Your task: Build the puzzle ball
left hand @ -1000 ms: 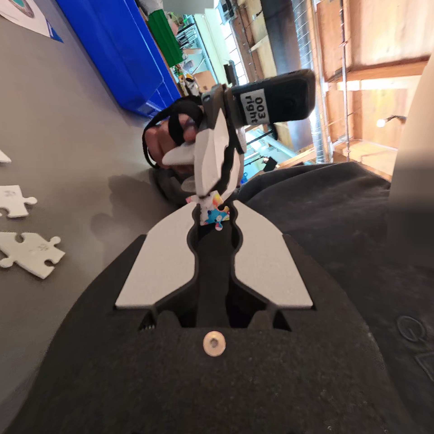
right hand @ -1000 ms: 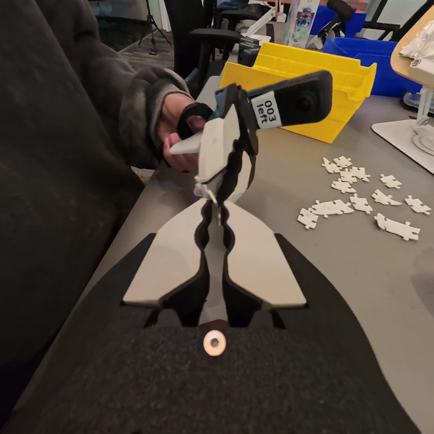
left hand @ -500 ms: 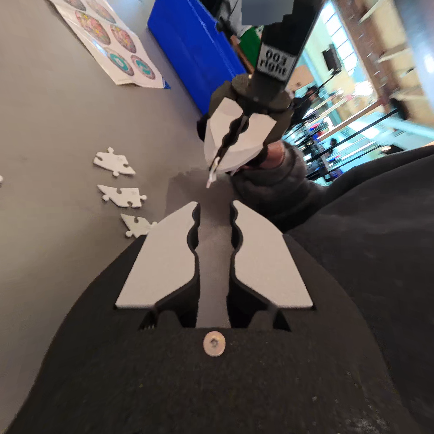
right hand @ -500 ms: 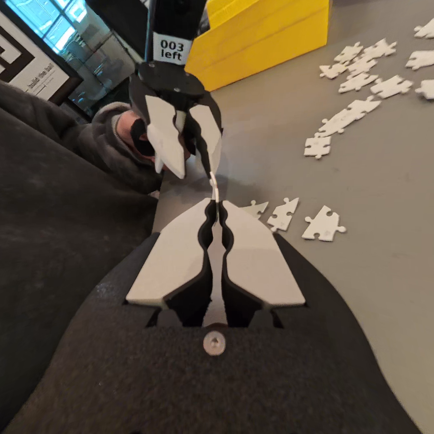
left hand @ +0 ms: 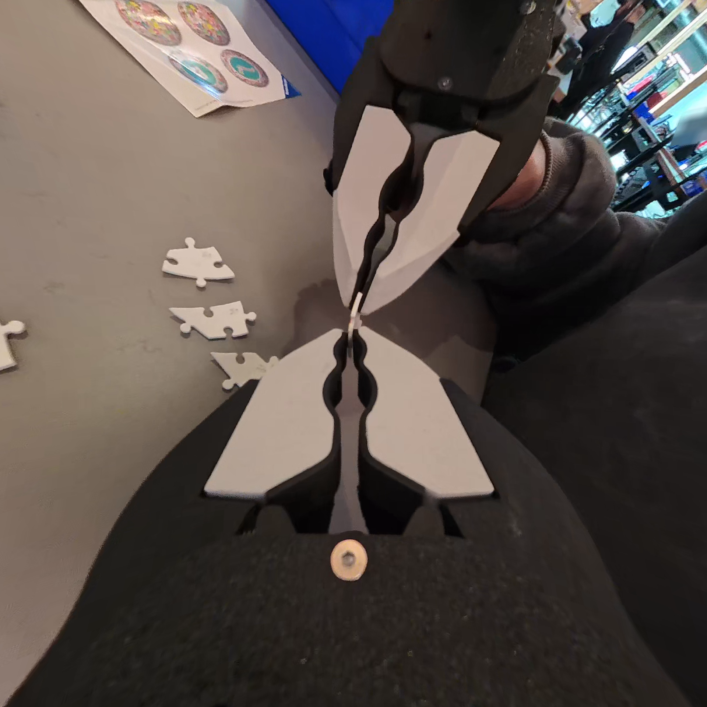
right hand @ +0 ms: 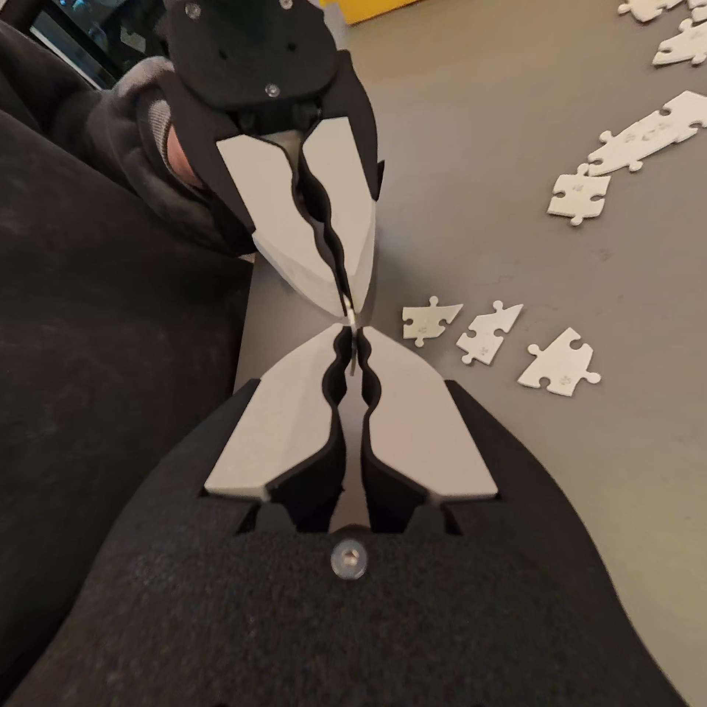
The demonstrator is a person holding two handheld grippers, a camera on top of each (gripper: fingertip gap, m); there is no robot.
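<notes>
The left claw (left hand: 350, 336) and right claw (right hand: 354, 333) meet tip to tip, facing each other. Both have jaws nearly closed, pinching one thin white piece (left hand: 355, 310) edge-on between them.

Left tongs (left hand: 350, 338) have closed on the puzzle piece (left hand: 354, 321), meeting right tongs (right hand: 354, 336).

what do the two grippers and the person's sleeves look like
Both the left gripper and the right gripper have black bodies with a silver screw, plus pale grey tapered jaws with wavy black inner edges. The sleeves are dark grey with ribbed cuffs.
</notes>
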